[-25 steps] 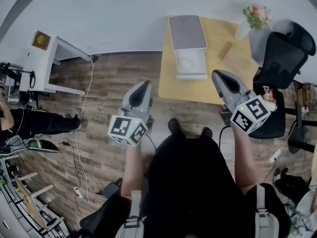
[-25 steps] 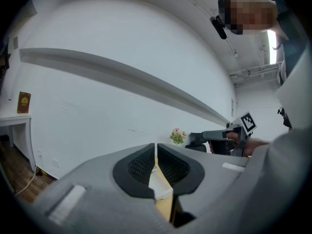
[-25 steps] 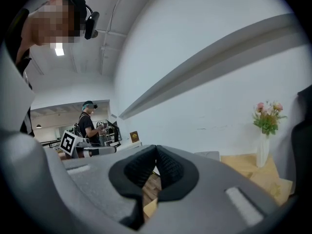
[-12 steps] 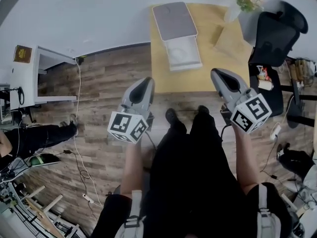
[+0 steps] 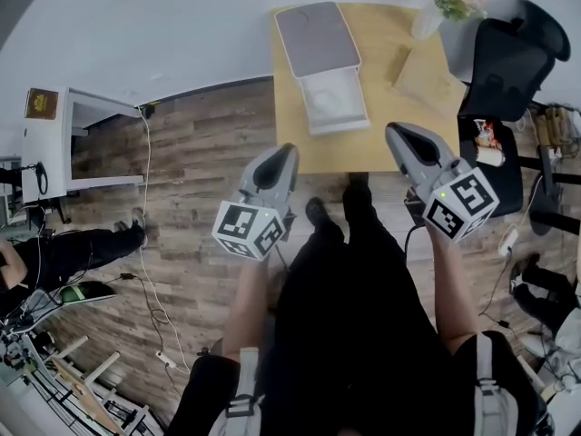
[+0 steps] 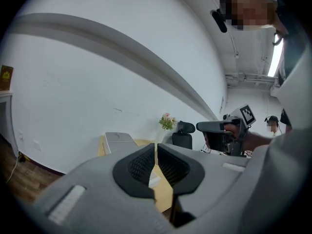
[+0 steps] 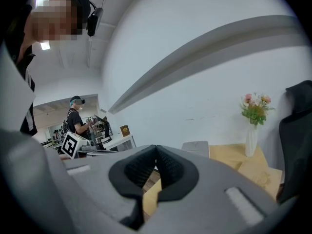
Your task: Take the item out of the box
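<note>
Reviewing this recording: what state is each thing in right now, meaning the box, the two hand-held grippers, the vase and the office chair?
box: open, grey lid folded back toward the wall, resting on the table; contents too pale to tell.
left hand-held gripper: shut, empty.
right hand-held gripper: shut, empty.
vase: upright, holding flowers, at the table's far corner.
office chair: unoccupied, beside the table.
</note>
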A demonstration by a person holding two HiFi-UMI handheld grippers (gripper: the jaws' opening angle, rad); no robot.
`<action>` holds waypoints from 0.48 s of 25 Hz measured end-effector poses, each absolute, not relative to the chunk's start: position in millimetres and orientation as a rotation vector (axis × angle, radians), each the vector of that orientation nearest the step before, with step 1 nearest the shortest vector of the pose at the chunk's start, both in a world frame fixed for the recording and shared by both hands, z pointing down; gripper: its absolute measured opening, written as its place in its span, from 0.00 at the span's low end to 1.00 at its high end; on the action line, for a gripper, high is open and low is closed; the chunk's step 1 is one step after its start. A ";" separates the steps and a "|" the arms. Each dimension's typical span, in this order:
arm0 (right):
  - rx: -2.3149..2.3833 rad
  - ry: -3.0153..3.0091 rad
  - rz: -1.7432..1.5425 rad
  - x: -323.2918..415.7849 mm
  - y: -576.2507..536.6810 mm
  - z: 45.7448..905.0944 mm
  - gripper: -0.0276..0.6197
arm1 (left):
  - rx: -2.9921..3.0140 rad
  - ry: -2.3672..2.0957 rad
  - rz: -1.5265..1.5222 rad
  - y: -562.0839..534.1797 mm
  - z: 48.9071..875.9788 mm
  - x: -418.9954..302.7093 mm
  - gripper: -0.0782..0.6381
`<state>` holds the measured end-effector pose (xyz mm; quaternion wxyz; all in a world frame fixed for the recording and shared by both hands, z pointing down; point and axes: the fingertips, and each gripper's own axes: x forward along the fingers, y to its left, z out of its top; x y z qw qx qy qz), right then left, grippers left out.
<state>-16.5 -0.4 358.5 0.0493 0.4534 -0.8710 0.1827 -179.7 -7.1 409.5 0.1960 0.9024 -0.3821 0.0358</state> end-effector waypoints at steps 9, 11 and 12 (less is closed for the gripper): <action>1.248 -2.739 0.535 -7.8 -50.7 351.4 0.05 | 2.515 -1.095 0.159 -27.0 408.3 -146.8 0.15; 1.218 -2.754 0.539 -2.0 -61.5 352.2 0.05 | 2.509 -1.108 0.171 -33.4 409.4 -136.6 0.15; 1.205 -2.761 0.540 1.2 -67.1 352.5 0.05 | 2.504 -1.117 0.176 -37.4 410.0 -131.8 0.15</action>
